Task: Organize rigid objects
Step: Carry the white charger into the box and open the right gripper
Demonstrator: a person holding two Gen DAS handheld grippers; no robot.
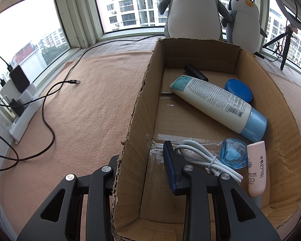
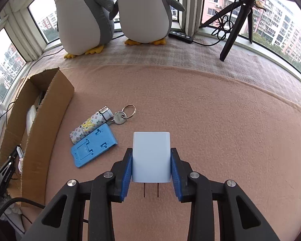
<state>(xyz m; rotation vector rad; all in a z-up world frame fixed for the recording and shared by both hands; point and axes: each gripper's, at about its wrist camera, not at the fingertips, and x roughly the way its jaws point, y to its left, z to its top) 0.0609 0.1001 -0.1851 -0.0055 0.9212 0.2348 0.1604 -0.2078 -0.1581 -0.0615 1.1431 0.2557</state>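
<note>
- The left gripper (image 1: 144, 172) straddles the cardboard box (image 1: 136, 108) wall; its outer pad is hidden behind that wall.
- Ahead of the jaws, the taller plush penguin (image 1: 192, 10) is cut off at the top edge.
- Beyond the right gripper (image 2: 151, 172), to its left, the box's contents are mostly hidden by its near wall.
- Small print on the white tube (image 1: 216, 102) cannot be read.

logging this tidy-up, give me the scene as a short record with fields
left gripper: shut on the cardboard box's near-left wall
right gripper: shut on a white plug adapter, prongs pointing back at the camera
in box: white lotion tube with blue cap, blue jar lid, black cylinder, coiled white cable, clear blue cap, pink tube
left on blanket: patterned lighter, keys on a ring, blue phone stand
</note>
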